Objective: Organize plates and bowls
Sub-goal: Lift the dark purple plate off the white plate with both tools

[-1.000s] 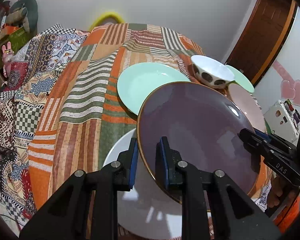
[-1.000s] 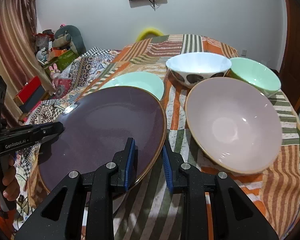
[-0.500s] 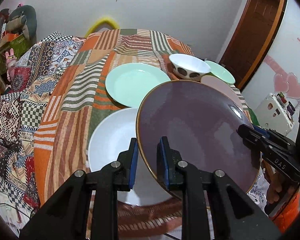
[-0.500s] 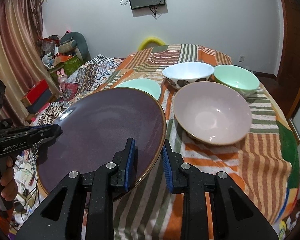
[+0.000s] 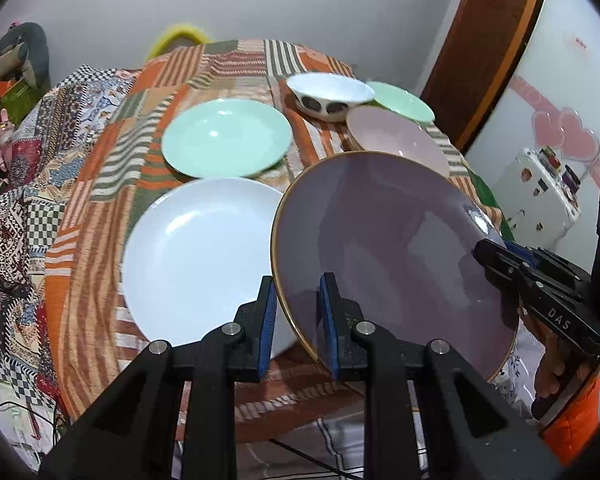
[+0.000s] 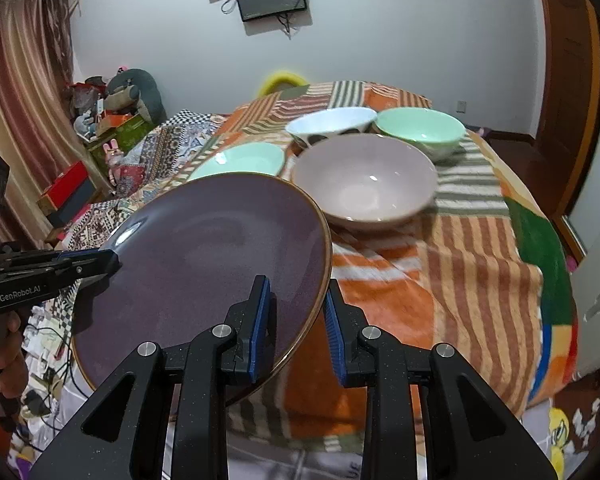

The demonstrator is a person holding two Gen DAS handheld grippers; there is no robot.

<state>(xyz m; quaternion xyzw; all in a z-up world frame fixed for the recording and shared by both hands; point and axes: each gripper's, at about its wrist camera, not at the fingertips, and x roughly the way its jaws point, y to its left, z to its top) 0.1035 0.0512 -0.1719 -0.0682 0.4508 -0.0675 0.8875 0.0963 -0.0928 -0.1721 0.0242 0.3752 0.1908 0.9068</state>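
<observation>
A large purple plate with a gold rim is held tilted in the air above the table's near edge. My left gripper is shut on its near-left rim. My right gripper is shut on the opposite rim and also shows in the left wrist view. The plate also shows in the right wrist view. On the table lie a white plate, a mint plate, a pink bowl, a white spotted bowl and a mint bowl.
The round table has a striped patchwork cloth. A bed with patterned covers lies to the left. A brown door and a small white fridge toy stand to the right. Cables lie on the floor below.
Both grippers have lifted the purple plate and drawn it back toward the table's near edge. The white plate beneath it is now uncovered.
</observation>
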